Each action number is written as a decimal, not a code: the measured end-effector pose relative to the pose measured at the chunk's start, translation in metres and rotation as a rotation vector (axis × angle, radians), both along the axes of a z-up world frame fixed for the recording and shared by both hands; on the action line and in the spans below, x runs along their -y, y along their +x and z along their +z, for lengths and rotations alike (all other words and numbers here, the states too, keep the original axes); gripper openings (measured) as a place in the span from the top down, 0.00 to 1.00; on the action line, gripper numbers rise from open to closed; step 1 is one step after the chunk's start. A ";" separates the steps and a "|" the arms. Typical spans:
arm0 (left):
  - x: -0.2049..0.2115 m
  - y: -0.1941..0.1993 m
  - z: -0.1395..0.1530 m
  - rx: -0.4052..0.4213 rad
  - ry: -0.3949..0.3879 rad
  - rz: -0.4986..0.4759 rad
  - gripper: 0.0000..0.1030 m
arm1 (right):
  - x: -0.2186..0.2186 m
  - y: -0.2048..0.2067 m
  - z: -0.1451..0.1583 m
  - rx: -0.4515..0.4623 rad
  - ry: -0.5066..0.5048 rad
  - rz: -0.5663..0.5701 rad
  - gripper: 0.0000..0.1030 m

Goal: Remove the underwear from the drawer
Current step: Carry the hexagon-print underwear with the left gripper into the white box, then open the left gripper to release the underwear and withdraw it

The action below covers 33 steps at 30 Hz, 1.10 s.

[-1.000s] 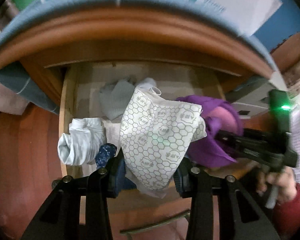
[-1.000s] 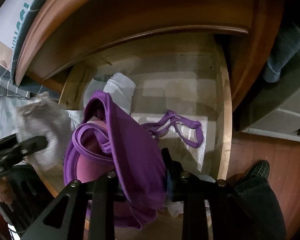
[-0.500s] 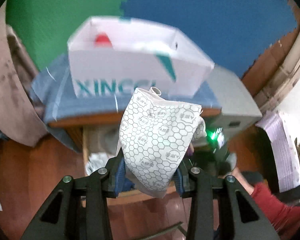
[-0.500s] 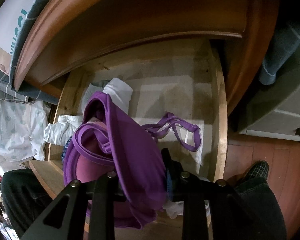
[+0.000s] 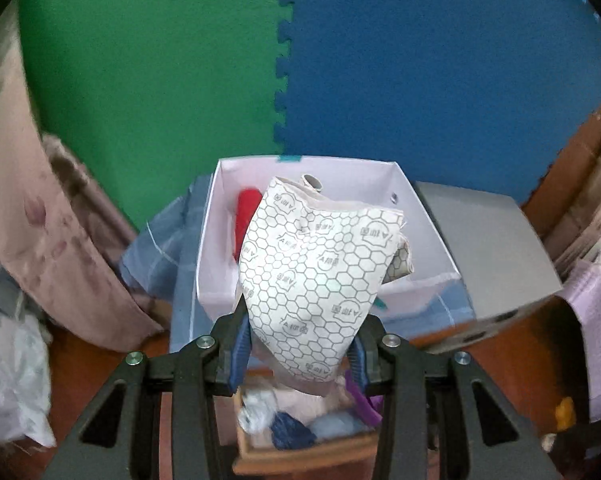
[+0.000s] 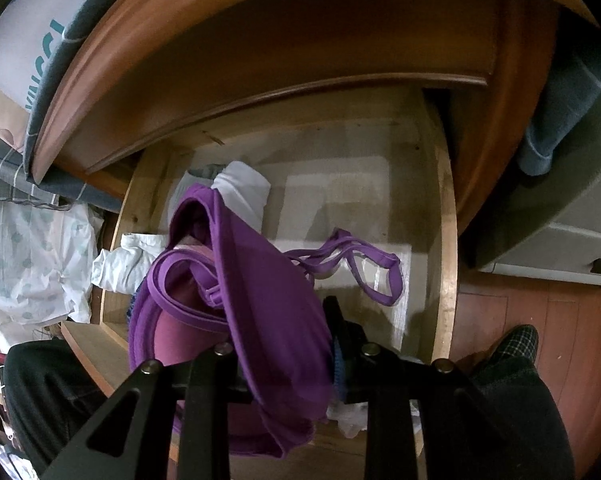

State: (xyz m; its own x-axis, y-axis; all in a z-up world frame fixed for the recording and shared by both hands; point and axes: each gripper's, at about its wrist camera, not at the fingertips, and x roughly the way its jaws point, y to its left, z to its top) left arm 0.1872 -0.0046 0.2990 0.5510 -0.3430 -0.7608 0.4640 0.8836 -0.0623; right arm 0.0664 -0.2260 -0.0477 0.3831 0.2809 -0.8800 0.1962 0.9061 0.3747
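Note:
My left gripper (image 5: 300, 344) is shut on a white garment with a grey honeycomb print (image 5: 312, 276), held high in front of an open white box (image 5: 428, 220). Far below it lies the open wooden drawer (image 5: 300, 452) with rolled clothes inside. My right gripper (image 6: 288, 356) is shut on a purple bra (image 6: 268, 300) just above the drawer (image 6: 446, 240). One purple strap (image 6: 364, 264) trails onto the drawer floor. A white roll (image 6: 244, 192) and a white garment (image 6: 120, 260) lie at the drawer's left.
The white box holds a red item (image 5: 248, 216) and sits on a blue cloth (image 5: 168, 240) on the cabinet top. A grey unit (image 5: 488, 252) stands to its right. Green and blue foam mats (image 5: 280, 60) cover the wall. A person's trouser legs (image 6: 512, 408) flank the drawer front.
My left gripper has risen out of the drawer with the honeycomb garment, up to the level of the white box. The right gripper has kept still with the purple bra.

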 end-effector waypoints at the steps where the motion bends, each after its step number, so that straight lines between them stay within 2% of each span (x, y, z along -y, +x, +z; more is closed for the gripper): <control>1: 0.008 0.012 -0.001 0.011 0.023 0.002 0.64 | 0.000 0.000 0.000 0.001 0.000 0.000 0.75; 4: 0.027 0.044 -0.016 0.021 0.079 0.037 0.64 | -0.001 0.000 0.000 0.003 0.002 0.004 0.75; 9: 0.047 0.101 -0.049 -0.056 0.103 0.109 0.63 | -0.003 0.001 -0.001 -0.003 0.011 0.015 0.75; 14: 0.060 0.128 -0.082 -0.094 0.188 0.148 0.63 | -0.004 0.004 -0.002 -0.005 0.013 0.018 0.75; 18: 0.064 0.136 -0.103 -0.133 0.226 0.163 0.62 | -0.005 0.004 -0.003 -0.011 0.018 0.018 0.75; 22: 0.070 0.132 -0.110 -0.105 0.269 0.148 0.54 | -0.007 0.006 -0.003 -0.012 0.007 0.030 0.75; 29: 0.066 0.123 -0.109 -0.108 0.210 0.136 0.39 | -0.008 0.006 -0.006 -0.016 0.003 0.033 0.75; 33: 0.065 0.112 -0.101 -0.076 0.172 0.113 0.33 | -0.010 0.007 -0.007 -0.014 -0.005 0.034 0.75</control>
State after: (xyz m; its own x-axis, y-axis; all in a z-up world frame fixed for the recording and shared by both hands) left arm 0.2987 -0.0693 0.1980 0.5179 -0.1440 -0.8432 0.3607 0.9306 0.0626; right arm 0.0733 -0.2163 -0.0550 0.3612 0.2893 -0.8865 0.1703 0.9142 0.3677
